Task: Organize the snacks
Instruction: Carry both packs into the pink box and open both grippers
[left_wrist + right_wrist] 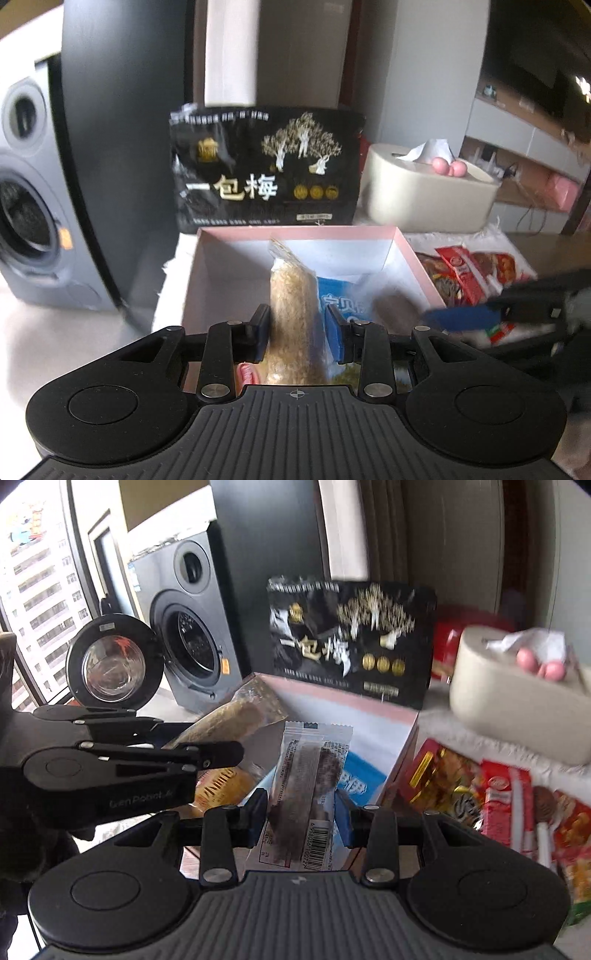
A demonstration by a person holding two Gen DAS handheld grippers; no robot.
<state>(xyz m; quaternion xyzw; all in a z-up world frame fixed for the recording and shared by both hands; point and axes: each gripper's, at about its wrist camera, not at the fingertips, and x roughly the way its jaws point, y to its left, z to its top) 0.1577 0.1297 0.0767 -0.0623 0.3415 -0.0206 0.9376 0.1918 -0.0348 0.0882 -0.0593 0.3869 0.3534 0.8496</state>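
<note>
1. Left gripper (298,334): fingers narrowed onto a clear packet of golden, crumbly snack (291,317), pads pressing both of its sides; packet upright between them, poised over the open pink-rimmed box (295,232).
2. Right gripper (301,819): fingers narrowed onto a clear wrapper with a dark brown bar (306,790), barcode end nearest the camera; held above the near right part of the same box.
3. Inside the box already: a blue-and-white packet (341,301) on the floor, plus a yellowish packet (221,786) glimpsed under the left gripper in the right wrist view. Much white floor still bare toward the back wall.
4. Outside the box, to its right on a white fluffy cloth (491,236): a loose pile of red and orange snack packets (506,805), none of it sorted yet.
5. Behind the box: a large black bag with gold trees and lettering (266,170), standing upright against the wall, just beside a cream tissue holder (424,192). Unclear whether that bag belongs in the box; too big to lie flat there, by the look of it.
6. Judged progress: early to middle. Two items stowed, two in the air ready to go down, the red pile left to collect.
</note>
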